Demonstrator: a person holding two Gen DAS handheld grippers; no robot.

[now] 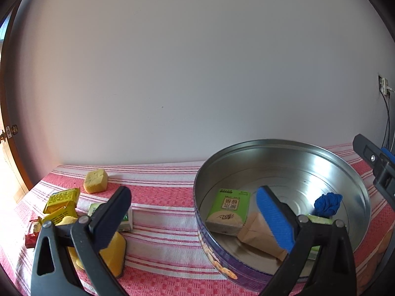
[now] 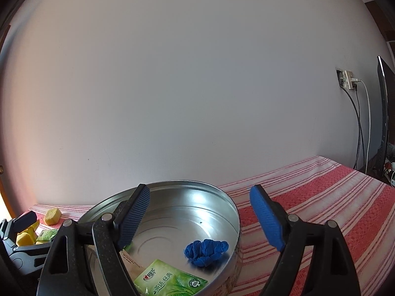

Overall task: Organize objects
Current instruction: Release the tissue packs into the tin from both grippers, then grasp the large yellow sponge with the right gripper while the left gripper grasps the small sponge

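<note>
Both grippers, left [image 1: 195,212] and right [image 2: 200,212], are held released, empty, over the cookie tin's [image 1: 284,145] near rim.

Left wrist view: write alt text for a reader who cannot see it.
An open left hand-held gripper, holding nothing, hovers above a red striped tablecloth at the edge of a round metal tin. The tin holds a green carton, a brown paper packet and a blue cloth ball; yellow sponges and packets lie to the left.

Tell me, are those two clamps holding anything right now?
No. The left gripper and the right gripper both stand open with nothing between their jaws, above the round tin.
</note>
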